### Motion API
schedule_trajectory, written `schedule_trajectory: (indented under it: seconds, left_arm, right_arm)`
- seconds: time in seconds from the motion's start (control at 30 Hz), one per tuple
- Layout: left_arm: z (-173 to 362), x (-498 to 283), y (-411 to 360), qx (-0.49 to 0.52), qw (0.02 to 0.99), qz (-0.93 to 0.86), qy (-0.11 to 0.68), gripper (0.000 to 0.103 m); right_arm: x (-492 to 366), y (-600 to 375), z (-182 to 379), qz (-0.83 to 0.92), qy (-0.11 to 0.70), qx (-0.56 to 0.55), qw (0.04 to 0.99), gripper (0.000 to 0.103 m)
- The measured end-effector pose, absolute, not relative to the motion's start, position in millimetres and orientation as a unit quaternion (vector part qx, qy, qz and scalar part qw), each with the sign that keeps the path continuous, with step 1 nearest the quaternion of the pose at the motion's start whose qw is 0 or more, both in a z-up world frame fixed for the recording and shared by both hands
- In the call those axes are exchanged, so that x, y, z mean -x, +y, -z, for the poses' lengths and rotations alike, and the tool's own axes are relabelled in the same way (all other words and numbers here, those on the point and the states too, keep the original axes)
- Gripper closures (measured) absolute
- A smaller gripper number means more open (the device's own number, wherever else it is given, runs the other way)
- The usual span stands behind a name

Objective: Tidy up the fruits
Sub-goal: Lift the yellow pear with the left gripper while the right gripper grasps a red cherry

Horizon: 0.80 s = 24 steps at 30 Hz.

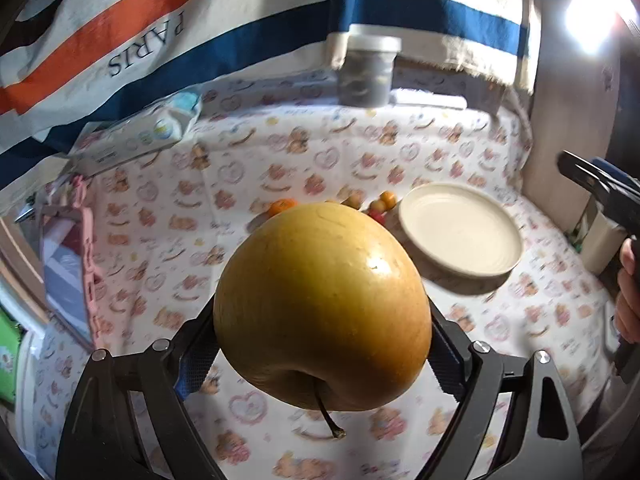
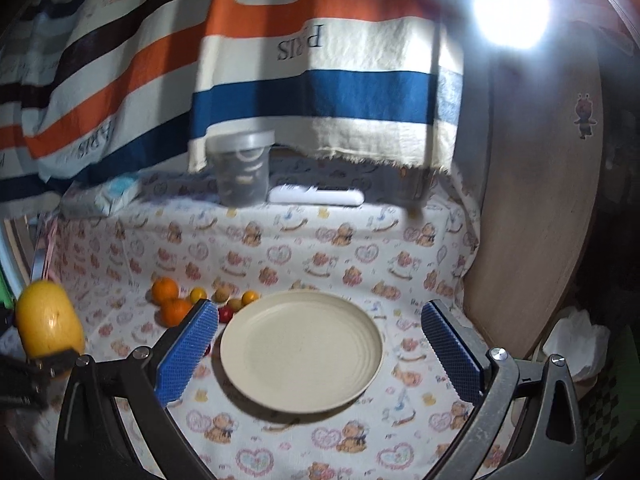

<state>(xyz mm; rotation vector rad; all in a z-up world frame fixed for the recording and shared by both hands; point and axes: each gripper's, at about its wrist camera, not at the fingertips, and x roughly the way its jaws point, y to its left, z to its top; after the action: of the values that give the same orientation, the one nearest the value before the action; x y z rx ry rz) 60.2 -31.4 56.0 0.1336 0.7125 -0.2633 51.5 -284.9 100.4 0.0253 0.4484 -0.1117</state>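
My left gripper [image 1: 320, 320] is shut on a big yellow apple [image 1: 320, 304], stem toward the camera, held above the bear-print cloth. Its blue pads press both sides of the fruit. The same apple [image 2: 48, 320] shows at the left edge of the right wrist view. My right gripper [image 2: 320, 309] stands open over an empty cream plate [image 2: 300, 348], with nothing between its fingers. Two oranges [image 2: 170, 300] and several small fruits [image 2: 240, 300] lie just left of and behind the plate. In the left wrist view the plate [image 1: 460, 232] sits right of the apple, beside the small fruits [image 1: 376, 204].
A lidded clear jar [image 2: 242, 168], a white case [image 2: 316, 196] and a tissue pack [image 2: 104, 196] stand along the back under a striped towel [image 2: 320, 80]. A wooden panel [image 2: 532, 220] closes the right side. A person's hand [image 1: 630, 280] holds the right gripper.
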Motion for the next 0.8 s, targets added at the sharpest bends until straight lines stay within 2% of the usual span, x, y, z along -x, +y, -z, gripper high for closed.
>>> schedule_trajectory:
  seconds: [0.1,0.13,0.2,0.37,0.47,0.53,0.8]
  left_arm:
    - [-64.9,-69.5,-38.3,-0.045,0.925,0.144,0.349,0.015]
    - [-67.1,-73.3,-42.1,-0.044,0.925,0.147,0.348,0.015]
    - [-69.5,-78.5,-49.5,-0.047,0.926,0.145,0.346,0.015]
    - [-74.9,-91.5,-57.5,-0.046,0.93,0.137,0.338,0.015]
    - [-78.1,-103.5,-53.4,-0.036,0.932,0.131,0.337,0.015]
    - [-79.7,-110.8,-50.3,-0.034,0.934,0.124,0.332,0.015]
    - [-70.7,-132.2,-25.5,-0.001,0.943,0.109,0.316,0.015]
  right_arm:
    - [-74.0,-295.7,-109.6,0.044,0.252,-0.04,0.966,0.031]
    - [-80.2,-299.1,-109.9,0.034,0.26,-0.056,0.963,0.034]
    - [-90.3,-301.7,-107.0,0.014,0.278,-0.079,0.957,0.049]
    - [-121.1,-275.3,-85.6,-0.097,0.34,-0.08,0.932,0.057]
    - [-134.6,-253.3,-72.0,-0.126,0.37,-0.073,0.917,0.058]
    - [-141.2,-239.5,-65.2,-0.136,0.386,-0.066,0.91,0.063]
    - [-164.8,-184.0,-34.6,-0.198,0.426,-0.046,0.881,0.066]
